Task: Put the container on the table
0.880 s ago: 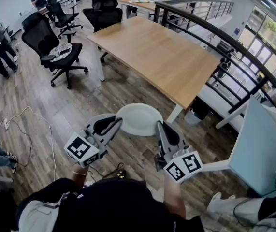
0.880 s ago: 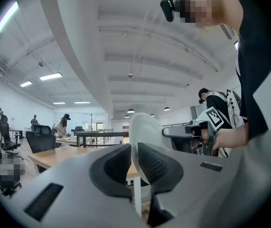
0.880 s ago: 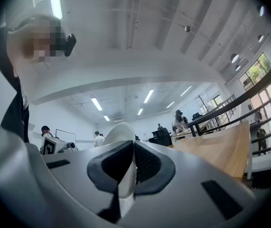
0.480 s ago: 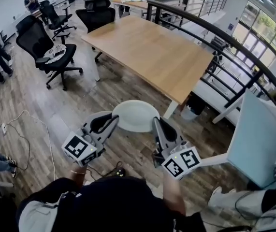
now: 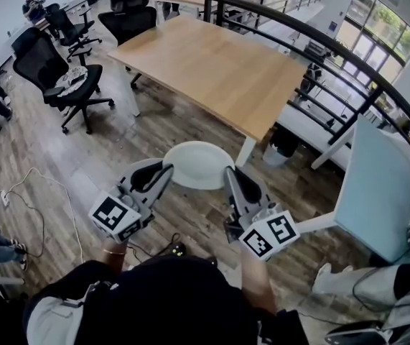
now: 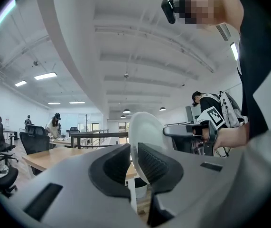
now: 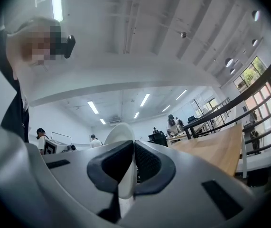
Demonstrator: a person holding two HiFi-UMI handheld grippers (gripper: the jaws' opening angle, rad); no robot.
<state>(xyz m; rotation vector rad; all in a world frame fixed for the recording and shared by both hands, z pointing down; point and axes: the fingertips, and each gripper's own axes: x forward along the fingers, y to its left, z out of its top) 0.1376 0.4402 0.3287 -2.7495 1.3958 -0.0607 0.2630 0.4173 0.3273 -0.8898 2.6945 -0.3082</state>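
The left gripper [image 5: 163,171] and the right gripper [image 5: 229,176] each clamp an opposite rim of the white round shallow container [image 5: 203,164]. They hold it in the air above the grey-brown plank floor [image 5: 111,149], short of the table. The jaws cover the rim where they bite. Both gripper views show the container only edge-on, so its depth is hard to judge. The person's dark-clad torso [image 5: 169,300] at 6 o'clock is cut by the lower edge. The long light wooden table [image 5: 212,70] lies at 12 o'clock from the container. Black office chairs [image 5: 54,74] stand at 10 o'clock. A black railing [image 5: 355,76] curves past at 2 o'clock and runs out of frame.
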